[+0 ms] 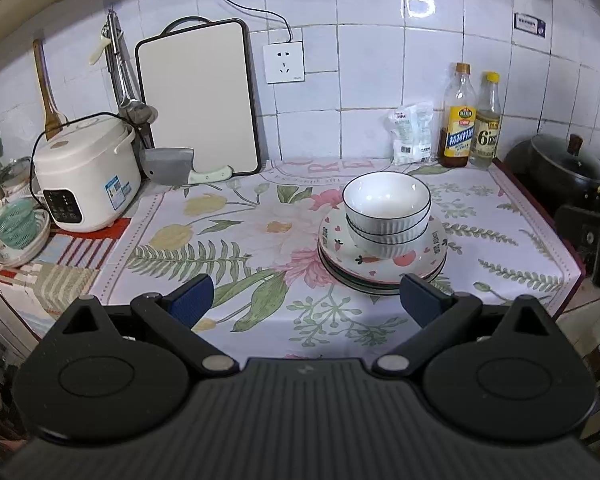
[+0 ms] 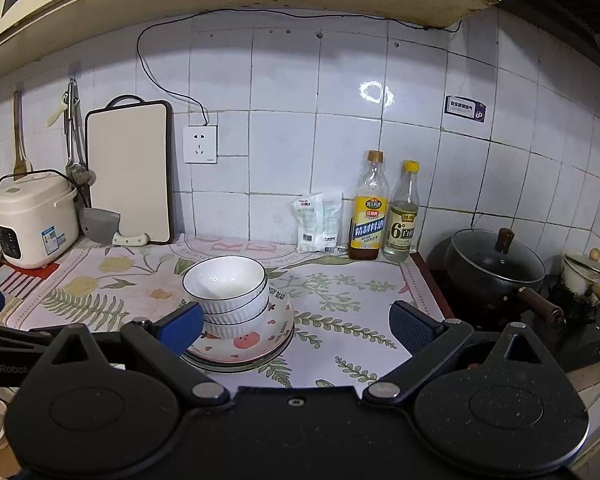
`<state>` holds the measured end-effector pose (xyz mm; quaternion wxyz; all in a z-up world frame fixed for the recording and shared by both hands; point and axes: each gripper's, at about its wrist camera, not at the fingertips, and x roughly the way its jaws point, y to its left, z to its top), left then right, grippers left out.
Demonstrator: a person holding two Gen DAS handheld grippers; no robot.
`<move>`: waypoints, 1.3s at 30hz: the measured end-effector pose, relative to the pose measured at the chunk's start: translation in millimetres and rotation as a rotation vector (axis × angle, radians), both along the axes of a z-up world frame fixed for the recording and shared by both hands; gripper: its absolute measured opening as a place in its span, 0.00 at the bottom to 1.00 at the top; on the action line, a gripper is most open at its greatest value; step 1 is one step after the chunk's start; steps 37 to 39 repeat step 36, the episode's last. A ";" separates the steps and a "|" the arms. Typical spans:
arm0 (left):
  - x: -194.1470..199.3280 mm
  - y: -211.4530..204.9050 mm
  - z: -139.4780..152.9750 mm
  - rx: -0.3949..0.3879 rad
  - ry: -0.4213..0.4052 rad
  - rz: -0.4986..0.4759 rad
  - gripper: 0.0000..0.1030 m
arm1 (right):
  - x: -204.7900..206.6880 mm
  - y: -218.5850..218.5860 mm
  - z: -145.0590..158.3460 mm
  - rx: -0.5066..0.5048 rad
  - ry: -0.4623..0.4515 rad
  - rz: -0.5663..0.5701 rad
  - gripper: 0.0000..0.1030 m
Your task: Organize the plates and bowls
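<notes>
White ribbed bowls with dark rims are nested on a stack of patterned plates on the floral cloth. In the right wrist view the same bowls and plates lie left of centre. My left gripper is open and empty, hovering in front of the stack, with its right finger pad just before the plates' near rim. My right gripper is open and empty; its left finger pad overlaps the plates' left side. The other gripper shows at the right edge.
A rice cooker, cleaver and cutting board stand at the back left. A white packet and two bottles line the tiled wall. A black pot sits on the stove to the right. The floral cloth covers the counter.
</notes>
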<state>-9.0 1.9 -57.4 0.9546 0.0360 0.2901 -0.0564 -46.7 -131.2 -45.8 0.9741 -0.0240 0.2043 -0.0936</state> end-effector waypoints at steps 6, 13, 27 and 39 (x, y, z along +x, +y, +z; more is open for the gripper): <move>1.2 -0.5 0.0 0.004 -0.010 0.015 0.98 | -0.2 2.3 -5.5 -0.018 0.000 -0.009 0.98; 0.2 0.0 1.5 -0.009 -0.011 0.007 0.98 | 0.2 -0.4 -5.4 -0.022 -0.001 -0.010 0.98; -3.2 -1.6 3.1 -0.001 -0.020 -0.025 0.98 | 0.3 -1.5 -9.9 -0.037 0.020 -0.010 0.98; -6.2 -6.3 3.3 0.009 -0.016 -0.051 0.98 | -1.5 -3.4 -8.4 -0.032 0.015 -0.010 0.98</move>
